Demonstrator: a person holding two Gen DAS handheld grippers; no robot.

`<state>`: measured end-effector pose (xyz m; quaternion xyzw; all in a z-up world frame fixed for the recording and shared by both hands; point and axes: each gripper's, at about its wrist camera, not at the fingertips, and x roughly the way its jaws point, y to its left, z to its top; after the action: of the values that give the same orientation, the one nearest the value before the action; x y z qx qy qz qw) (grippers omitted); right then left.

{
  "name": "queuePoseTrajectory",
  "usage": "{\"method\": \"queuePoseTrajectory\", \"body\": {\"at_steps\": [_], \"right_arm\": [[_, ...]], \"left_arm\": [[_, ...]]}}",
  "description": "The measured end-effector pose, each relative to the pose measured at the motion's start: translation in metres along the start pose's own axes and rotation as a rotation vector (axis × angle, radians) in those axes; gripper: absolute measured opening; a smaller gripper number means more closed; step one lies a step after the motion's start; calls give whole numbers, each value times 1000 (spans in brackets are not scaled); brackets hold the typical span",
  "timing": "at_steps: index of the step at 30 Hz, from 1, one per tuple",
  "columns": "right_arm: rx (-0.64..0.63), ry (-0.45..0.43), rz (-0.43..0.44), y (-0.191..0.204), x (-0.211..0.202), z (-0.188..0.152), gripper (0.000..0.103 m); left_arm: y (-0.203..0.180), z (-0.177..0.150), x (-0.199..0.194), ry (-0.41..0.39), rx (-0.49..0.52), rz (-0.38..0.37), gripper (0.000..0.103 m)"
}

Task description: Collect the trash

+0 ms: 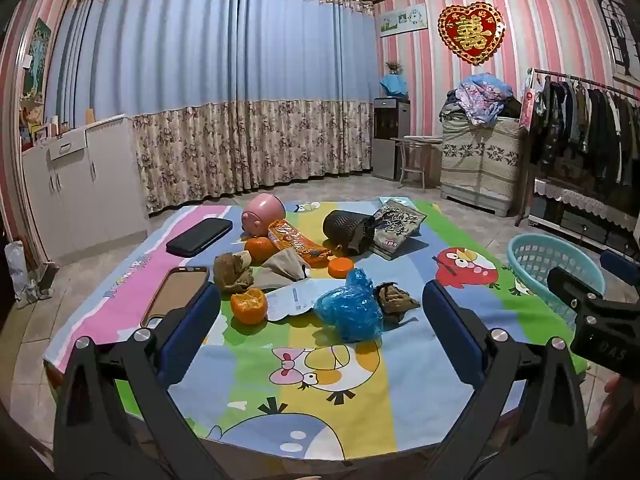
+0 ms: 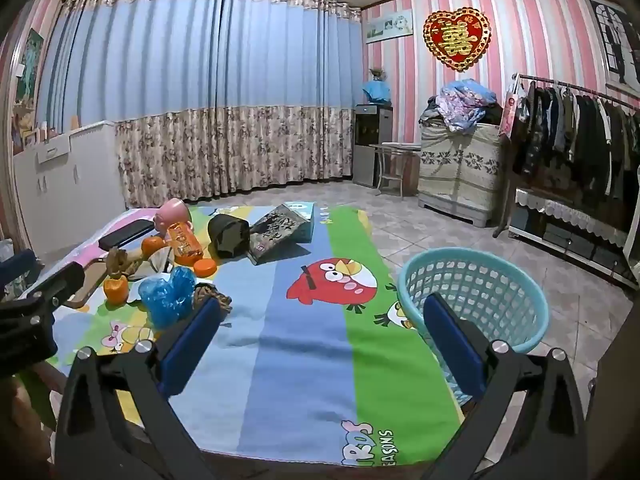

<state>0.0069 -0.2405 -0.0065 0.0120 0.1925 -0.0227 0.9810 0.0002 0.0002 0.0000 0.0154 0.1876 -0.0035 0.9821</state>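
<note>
while the left gripper (image 1: 320,312) hangs spread wide over the table (image 1: 352,412), nothing sits between its pads. the right gripper (image 2: 320,328) gapes empty too, beside the teal basket (image 2: 516,280).

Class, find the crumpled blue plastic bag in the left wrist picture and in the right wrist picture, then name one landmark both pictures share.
Left wrist view: the blue plastic bag lies near the picture's middle, on the cartoon cloth between the open fingers.
Right wrist view: the same bag sits at left of middle, beside the left finger's tip.
Shared landmark: the red bird print on the cloth, to the bag's right in both.
</note>
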Motion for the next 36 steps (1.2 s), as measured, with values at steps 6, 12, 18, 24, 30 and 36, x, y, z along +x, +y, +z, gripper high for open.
{"method": "queuePoseTrajectory", "body": {"at_steps": [6, 12, 18, 24, 30, 36], "right_arm": [[1, 1, -6, -1, 0, 1, 99], [10, -5, -9, -3, 2, -2, 99], [10, -2, -8, -5, 2, 0, 99], [11, -4, -9, -5, 2, -1, 99], [12, -3, -9, -4, 2, -2, 99], [11, -2, -9, -4, 3, -3, 99]], "left_arm": [[-1, 1, 1, -5, 7, 4, 98], [1, 2, -1, -11, 5, 3, 98], [3, 5, -3, -13, 9, 2, 98], [6, 9, -2, -17, 8, 4, 98], [4, 9, -4, -20, 12, 5, 98], [3, 8, -5, -22, 15, 8, 98]]}}
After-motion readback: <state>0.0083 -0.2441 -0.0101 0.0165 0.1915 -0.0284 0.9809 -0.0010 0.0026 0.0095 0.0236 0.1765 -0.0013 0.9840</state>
